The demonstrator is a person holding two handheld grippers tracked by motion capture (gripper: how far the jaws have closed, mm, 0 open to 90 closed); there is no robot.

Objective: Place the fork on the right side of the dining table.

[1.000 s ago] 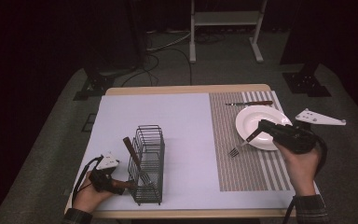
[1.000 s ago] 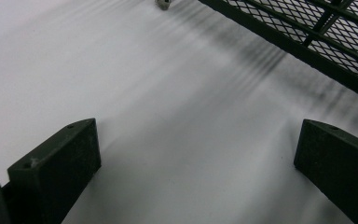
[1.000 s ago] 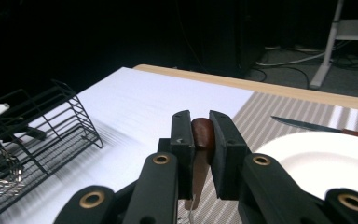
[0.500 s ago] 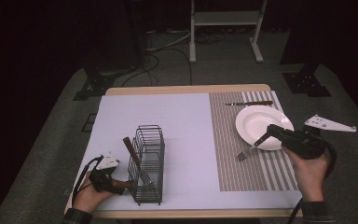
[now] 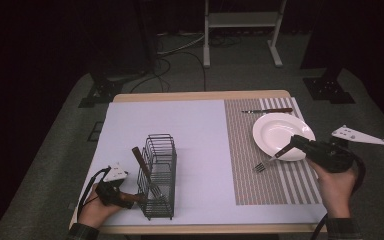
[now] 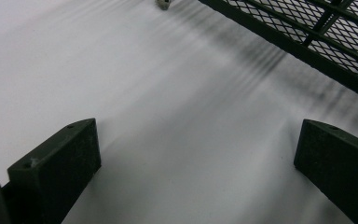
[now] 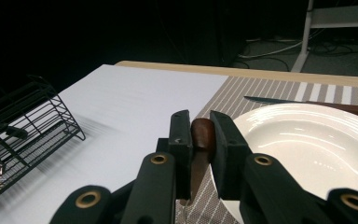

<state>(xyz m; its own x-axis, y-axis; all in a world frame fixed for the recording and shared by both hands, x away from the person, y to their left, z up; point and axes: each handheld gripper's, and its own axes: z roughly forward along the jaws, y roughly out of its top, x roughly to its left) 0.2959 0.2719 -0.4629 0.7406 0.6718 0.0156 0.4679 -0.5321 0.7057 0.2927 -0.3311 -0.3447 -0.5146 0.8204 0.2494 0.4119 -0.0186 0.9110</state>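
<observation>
My right gripper (image 5: 295,143) is shut on the brown handle of a fork (image 5: 265,164). The fork slants down to the left, its tines over the striped placemat (image 5: 245,185), just in front of the white plate (image 5: 280,131). In the right gripper view the jaws (image 7: 200,128) pinch the fork handle (image 7: 197,173) beside the plate (image 7: 307,149). My left gripper (image 5: 129,198) lies low on the white mat by the near left foot of the black wire basket (image 5: 159,150). In the left gripper view it (image 6: 196,163) stands open with bare mat between its jaws.
A brown-handled utensil (image 5: 140,159) leans inside the basket. A knife (image 5: 267,110) lies on the placemat behind the plate. The white mat (image 5: 200,135) between basket and placemat is bare. A dark floor with stands and cables surrounds the table.
My right gripper, still shut on the fork, has drifted a little right and toward the person's side, and the tines followed. The left gripper has stayed put.
</observation>
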